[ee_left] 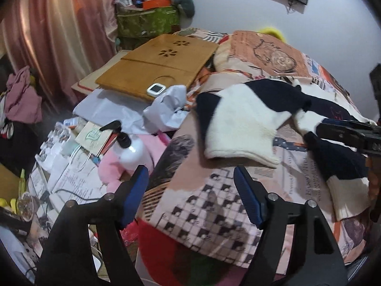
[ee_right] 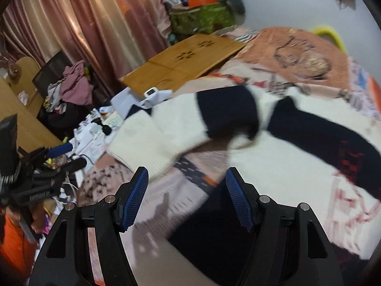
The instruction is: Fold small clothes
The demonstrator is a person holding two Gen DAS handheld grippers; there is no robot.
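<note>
A small white and navy knitted garment (ee_left: 240,119) lies partly folded on the patterned bedspread (ee_left: 209,197). It also shows in the right wrist view (ee_right: 166,133), blurred. My left gripper (ee_left: 190,190) is open and empty, hovering over the bedspread near the bed's left edge, short of the garment. My right gripper (ee_right: 187,195) is open and empty just above the garment's dark lower part (ee_right: 214,226). In the left wrist view the right gripper's fingers (ee_left: 343,133) reach in from the right over the garment's navy sleeve (ee_left: 338,157).
A wooden lap tray (ee_left: 154,66) lies on the bed's far left with a small white clock (ee_left: 156,88). Left of the bed are a white pump bottle (ee_left: 132,150), pink cloth (ee_left: 142,152), papers, bags and clutter. Curtains hang behind. A desk (ee_right: 21,119) stands at left.
</note>
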